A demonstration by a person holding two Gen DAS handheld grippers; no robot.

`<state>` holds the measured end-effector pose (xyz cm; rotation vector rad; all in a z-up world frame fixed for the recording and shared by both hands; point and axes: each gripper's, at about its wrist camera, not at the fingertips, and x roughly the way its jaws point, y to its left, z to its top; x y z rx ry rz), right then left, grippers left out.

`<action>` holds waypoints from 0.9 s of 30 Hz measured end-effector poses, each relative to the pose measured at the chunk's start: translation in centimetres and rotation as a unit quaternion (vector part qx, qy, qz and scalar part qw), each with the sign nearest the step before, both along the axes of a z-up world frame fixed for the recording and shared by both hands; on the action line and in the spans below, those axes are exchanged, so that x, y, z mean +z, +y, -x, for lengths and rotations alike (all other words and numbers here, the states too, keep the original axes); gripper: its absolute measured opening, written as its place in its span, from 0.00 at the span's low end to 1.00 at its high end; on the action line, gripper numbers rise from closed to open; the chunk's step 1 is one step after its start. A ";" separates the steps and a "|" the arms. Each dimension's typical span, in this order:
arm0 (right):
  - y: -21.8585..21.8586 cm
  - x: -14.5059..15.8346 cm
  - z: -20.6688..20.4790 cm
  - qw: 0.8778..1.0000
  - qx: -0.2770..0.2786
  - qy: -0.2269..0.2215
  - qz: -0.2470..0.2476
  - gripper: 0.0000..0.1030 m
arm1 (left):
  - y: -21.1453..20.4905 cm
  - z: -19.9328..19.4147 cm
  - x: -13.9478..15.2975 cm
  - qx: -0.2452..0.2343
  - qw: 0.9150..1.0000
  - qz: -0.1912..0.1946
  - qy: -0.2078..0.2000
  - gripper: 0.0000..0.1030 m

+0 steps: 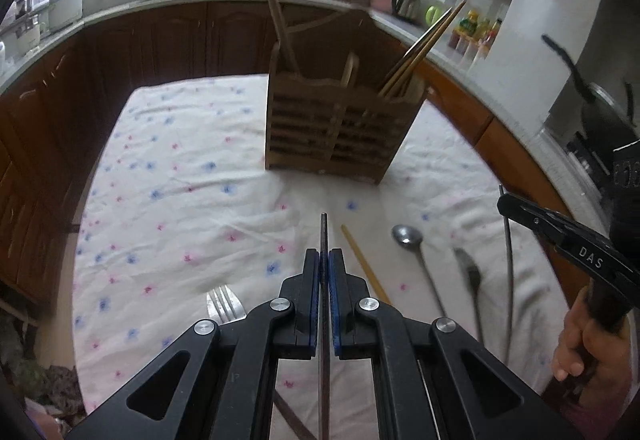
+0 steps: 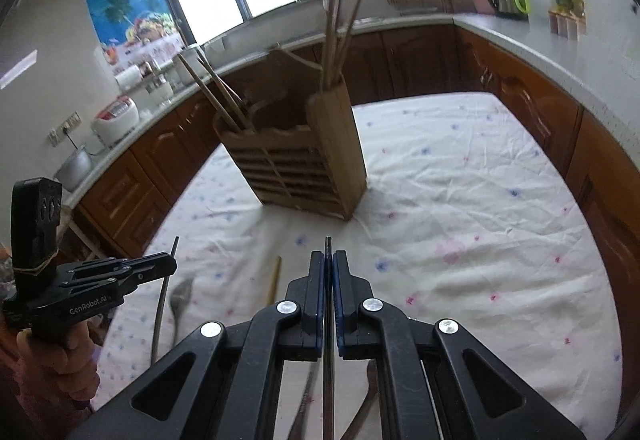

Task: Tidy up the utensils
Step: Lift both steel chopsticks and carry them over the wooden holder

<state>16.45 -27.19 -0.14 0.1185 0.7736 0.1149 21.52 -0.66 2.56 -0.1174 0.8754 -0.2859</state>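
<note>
The left hand-held gripper (image 1: 324,272) is clamped on a thin dark metal chopstick (image 1: 323,236); its side reads "GenRobot.AI". The right hand-held gripper (image 2: 328,276), marked "DAS", is clamped on a second metal chopstick (image 2: 328,252). On the tabletop's floral cloth (image 1: 180,180) lie a fork (image 1: 226,306), a wooden chopstick (image 1: 362,262) and a spoon (image 1: 408,236). The wooden utensil holder (image 1: 336,132) stands beyond them, with chopsticks in its compartments.

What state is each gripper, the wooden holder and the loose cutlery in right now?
left gripper: shut on a thin metal rod
right gripper: shut on a thin metal rod
wooden holder: upright, chopsticks inside
spoon: lying on cloth
fork: lying on cloth
</note>
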 end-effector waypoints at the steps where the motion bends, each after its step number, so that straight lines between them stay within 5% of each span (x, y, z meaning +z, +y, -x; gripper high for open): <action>1: 0.1 0.6 0.4 1.000 0.001 -0.008 0.000 0.04 | 0.2 0.6 0.5 0.000 1.000 0.003 -0.006 0.03; 13: 1.4 6.8 3.7 0.995 0.007 -0.095 0.007 0.04 | 2.7 6.4 5.4 -0.005 0.997 0.038 -0.070 0.03; 27: 1.9 9.2 4.1 0.990 0.009 -0.140 0.004 0.04 | 5.0 8.0 7.2 0.008 0.990 0.066 -0.121 0.03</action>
